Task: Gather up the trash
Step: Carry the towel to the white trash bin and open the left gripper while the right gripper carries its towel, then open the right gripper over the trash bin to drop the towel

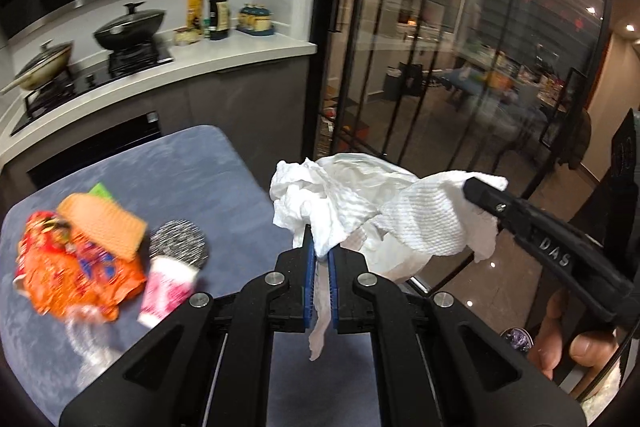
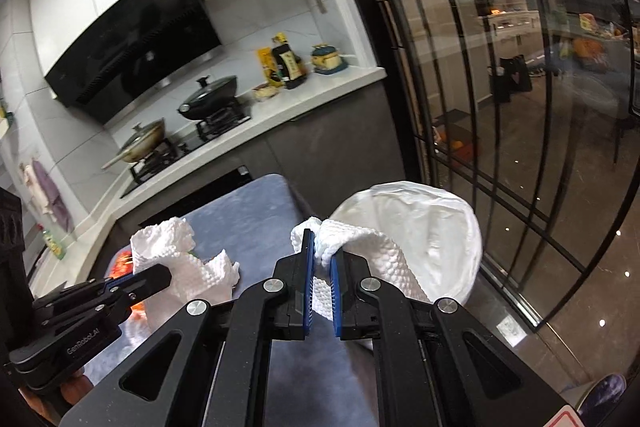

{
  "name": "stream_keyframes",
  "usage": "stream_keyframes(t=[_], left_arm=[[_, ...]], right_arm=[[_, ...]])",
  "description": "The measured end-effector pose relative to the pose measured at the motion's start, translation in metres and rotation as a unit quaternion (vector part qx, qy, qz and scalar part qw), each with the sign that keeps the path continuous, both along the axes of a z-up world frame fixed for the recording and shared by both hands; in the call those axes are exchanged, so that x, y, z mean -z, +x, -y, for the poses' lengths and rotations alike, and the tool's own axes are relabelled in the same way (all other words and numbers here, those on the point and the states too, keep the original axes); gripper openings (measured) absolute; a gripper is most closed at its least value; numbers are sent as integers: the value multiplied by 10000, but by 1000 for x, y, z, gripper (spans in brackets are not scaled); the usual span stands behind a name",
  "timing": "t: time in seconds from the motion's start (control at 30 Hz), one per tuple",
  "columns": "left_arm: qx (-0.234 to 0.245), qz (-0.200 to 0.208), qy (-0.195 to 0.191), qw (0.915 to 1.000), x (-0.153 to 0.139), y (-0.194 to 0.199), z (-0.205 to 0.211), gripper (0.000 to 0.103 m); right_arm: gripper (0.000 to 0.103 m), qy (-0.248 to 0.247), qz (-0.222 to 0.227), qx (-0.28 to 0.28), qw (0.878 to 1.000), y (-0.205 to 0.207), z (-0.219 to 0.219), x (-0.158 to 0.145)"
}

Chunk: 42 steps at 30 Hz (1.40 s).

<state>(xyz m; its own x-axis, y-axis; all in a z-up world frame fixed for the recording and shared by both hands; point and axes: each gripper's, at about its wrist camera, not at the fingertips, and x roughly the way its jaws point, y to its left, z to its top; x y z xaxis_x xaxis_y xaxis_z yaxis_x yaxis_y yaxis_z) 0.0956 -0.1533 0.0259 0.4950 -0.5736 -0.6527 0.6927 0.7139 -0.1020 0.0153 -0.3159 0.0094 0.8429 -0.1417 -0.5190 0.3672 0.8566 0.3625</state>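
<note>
My left gripper (image 1: 320, 247) is shut on a crumpled white paper towel (image 1: 304, 195), held above the right edge of the blue table (image 1: 180, 163). My right gripper (image 1: 476, 187) comes in from the right, shut on a second paper towel (image 1: 432, 219). In the right wrist view the right gripper (image 2: 323, 247) pinches its towel (image 2: 380, 259) just in front of a white-lined bin (image 2: 432, 227). The left gripper (image 2: 162, 273) with its towel (image 2: 172, 255) is at the left. An orange snack wrapper (image 1: 76, 267), a tan waffled piece (image 1: 104, 227), a steel scourer (image 1: 180, 247) and a pink-and-white tube-like item (image 1: 166, 291) lie on the table.
A kitchen counter (image 1: 240, 55) with two lidded pans (image 1: 128, 27) and bottles (image 1: 219, 11) runs behind the table. Glass sliding doors (image 1: 440, 67) stand to the right, close behind the bin. A hand (image 1: 576, 343) holds the right gripper's handle.
</note>
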Motion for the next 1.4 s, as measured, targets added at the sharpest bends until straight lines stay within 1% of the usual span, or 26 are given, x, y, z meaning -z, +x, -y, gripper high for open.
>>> stream_keyframes(t=[0.07,0.13,0.3,0.57,0.6,0.63,0.7,0.77,0.8,0.83,0.87,0.93,1.0,1.03,1.07,1.1,1.27,1.33,1.4], left_arm=[[157,35,94,9998,8,6,22,7],[192,85,165,9996,15,10,39,7],[377,-111,245,9989,39,28,74,7],[440,-238,341,9982,62,44,104,7],[452,-257,353,9980,64,45,106,7],[441,-264,373,9980,66,47,108,7],[429,-259,375,9980,68,50,111,13],[385,-245,344,9984,68,52,113,34],[349,-220,295,9987,67,53,112,39],[314,-200,266,9990,66,54,112,46],[297,-194,258,9990,65,56,112,52],[278,-186,254,9991,64,57,110,58],[254,-161,245,9992,63,58,108,59],[238,-164,247,9993,63,59,107,61],[233,-178,231,9993,63,59,107,65],[230,-193,209,9993,62,60,106,67],[142,-167,181,9996,60,62,100,67],[77,-126,221,9996,60,62,97,67],[-18,-91,258,9996,61,63,90,67]], right_arm=[[7,64,-40,65,10000,9,15,9],[8,125,-114,133,9998,18,26,17],[8,323,-173,218,9991,38,50,36],[8,457,-334,230,9981,63,67,57],[12,470,-344,217,9981,65,67,58],[13,483,-355,203,9980,66,68,59],[14,507,-364,208,9978,69,69,62],[22,512,-402,217,9976,74,70,63],[28,502,-402,247,9976,75,71,63],[33,500,-385,273,9976,76,72,62],[34,503,-357,313,9976,75,73,61],[39,510,-318,347,9976,75,74,59],[41,513,-270,362,9977,76,73,55],[41,503,-256,362,9977,76,73,54],[42,484,-243,352,9979,76,72,52],[46,465,-239,323,9981,78,70,50],[49,412,-286,249,9984,85,68,46],[52,459,-324,229,9982,87,70,47],[53,588,-416,219,9972,90,73,52]])
